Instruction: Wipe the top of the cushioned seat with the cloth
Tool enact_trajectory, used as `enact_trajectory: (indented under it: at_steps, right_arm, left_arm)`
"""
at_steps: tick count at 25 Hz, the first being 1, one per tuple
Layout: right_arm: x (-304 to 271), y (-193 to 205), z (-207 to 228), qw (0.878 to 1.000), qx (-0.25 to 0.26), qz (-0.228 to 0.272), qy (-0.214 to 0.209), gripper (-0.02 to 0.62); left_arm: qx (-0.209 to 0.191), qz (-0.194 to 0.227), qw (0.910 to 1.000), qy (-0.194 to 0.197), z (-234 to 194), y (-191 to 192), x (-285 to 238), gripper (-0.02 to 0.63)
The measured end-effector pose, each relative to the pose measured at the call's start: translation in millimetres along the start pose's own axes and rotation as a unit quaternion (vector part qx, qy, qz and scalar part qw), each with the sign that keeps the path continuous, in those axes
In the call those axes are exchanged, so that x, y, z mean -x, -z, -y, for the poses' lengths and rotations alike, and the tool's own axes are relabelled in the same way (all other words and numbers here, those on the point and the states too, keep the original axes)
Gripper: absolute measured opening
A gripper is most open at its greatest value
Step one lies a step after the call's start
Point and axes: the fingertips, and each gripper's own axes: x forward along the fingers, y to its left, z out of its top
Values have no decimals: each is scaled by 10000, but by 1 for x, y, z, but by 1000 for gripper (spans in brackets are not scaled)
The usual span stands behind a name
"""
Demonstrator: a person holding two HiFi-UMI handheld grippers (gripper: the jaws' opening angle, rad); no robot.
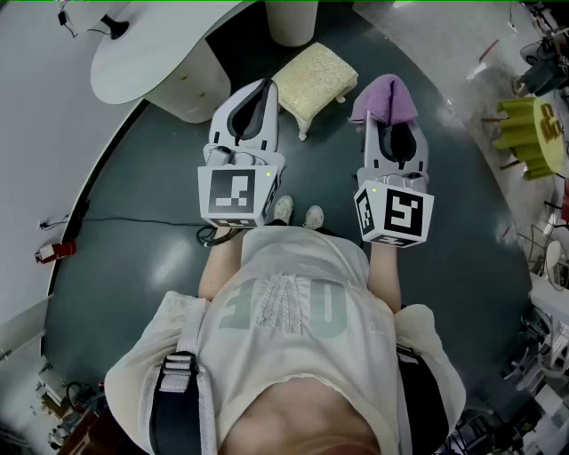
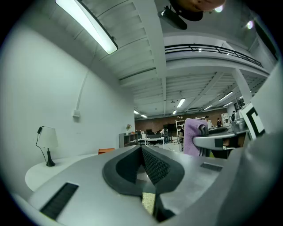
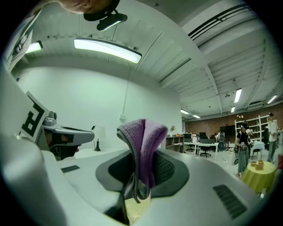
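Observation:
The cushioned seat (image 1: 313,78), a cream footstool on white legs, stands on the dark floor just ahead of the person's shoes. My left gripper (image 1: 264,89) hovers at its left edge, jaws shut and empty (image 2: 142,148). A sliver of cream cushion (image 2: 148,203) shows below the pads. My right gripper (image 1: 391,124) is to the right of the seat, shut on a purple cloth (image 1: 384,98). The cloth (image 3: 143,137) is folded over the tips of the right gripper (image 3: 142,156) and hangs down between the pads. Both grippers point level out into the room.
A white round table (image 1: 160,44) with a small lamp (image 2: 46,141) stands at the far left beside the seat. A white cylinder (image 1: 292,22) rises behind the seat. A yellow-green stool (image 1: 532,133) is at the right. A cable (image 1: 116,219) crosses the floor at left.

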Motion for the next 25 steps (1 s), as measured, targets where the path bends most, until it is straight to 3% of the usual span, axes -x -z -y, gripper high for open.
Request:
enact_trajectory:
  at_steps: [11, 16, 21, 25]
  right_arm:
    - [-1, 1, -13, 9999, 69, -65, -76, 95]
    - [-6, 3, -29, 9993, -224, -40, -281, 95]
    - [-13, 4, -47, 9998, 70, -101, -131, 95]
    - [-21, 4, -52, 9999, 41, -151, 49, 95]
  left_arm:
    - [38, -115, 9999, -25, -10, 1, 7, 6]
    - [86, -121, 9999, 53, -21, 5, 8, 6]
    - [175, -72, 9998, 112, -43, 13, 10, 6]
    - [-105, -98, 9997, 190, -55, 17, 5, 6]
